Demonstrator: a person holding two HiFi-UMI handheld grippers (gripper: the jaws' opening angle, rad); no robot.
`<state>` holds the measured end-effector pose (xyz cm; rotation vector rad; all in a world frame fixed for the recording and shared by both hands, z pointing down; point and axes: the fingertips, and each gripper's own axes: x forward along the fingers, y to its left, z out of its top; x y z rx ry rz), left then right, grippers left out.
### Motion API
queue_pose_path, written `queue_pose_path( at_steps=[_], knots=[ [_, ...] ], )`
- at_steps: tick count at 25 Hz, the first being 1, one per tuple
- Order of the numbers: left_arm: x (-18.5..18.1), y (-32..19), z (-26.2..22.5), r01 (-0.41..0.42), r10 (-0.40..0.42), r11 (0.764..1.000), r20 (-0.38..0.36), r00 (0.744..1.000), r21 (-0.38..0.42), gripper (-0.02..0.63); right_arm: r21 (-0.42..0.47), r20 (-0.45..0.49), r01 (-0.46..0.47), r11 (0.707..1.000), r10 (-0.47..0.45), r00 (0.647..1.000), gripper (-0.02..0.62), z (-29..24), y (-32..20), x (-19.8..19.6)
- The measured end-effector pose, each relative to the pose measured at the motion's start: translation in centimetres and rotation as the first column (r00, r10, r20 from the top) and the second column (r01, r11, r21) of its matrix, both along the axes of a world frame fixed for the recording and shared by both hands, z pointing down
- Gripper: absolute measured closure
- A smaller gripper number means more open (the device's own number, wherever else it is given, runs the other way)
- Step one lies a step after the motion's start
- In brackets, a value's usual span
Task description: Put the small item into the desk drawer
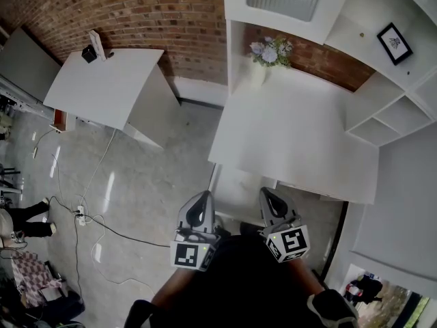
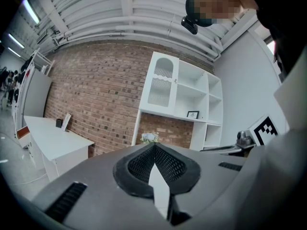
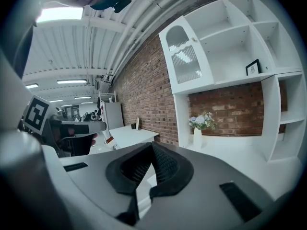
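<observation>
The left gripper (image 1: 203, 198) and right gripper (image 1: 266, 194) hang short of the white desk surface (image 1: 300, 139), each with fingers pressed together on nothing. The small item shows in no view; the surface shows only a white vase of pale flowers (image 1: 263, 63). Locate the item first, then spread one gripper's fingers before you approach. The white panel (image 1: 240, 191) under the near edge is probably the drawer.

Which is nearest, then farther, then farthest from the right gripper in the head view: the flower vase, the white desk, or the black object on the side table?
1. White desk, directly ahead of the right gripper.
2. Flower vase, at the desk's back.
3. Black object, far left on the side table.
</observation>
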<state>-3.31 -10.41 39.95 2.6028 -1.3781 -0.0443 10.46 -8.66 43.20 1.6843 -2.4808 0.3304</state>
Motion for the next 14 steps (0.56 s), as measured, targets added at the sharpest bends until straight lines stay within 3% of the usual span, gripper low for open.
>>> queue_pose_path(
  at_steps=[9, 14],
  knots=[
    [0.27, 0.04, -0.31, -0.008, 0.008, 1.0, 0.0, 1.0, 0.011, 0.581, 0.005, 0.0, -0.012, 1.0, 0.012, 1.0, 0.581, 0.21, 0.21, 0.31],
    [0.09, 0.32, -0.31, 0.007, -0.007, 1.0, -0.023, 1.0, -0.023, 0.581, -0.002, 0.002, -0.028, 1.0, 0.028, 1.0, 0.581, 0.09, 0.53, 0.44]
  ],
)
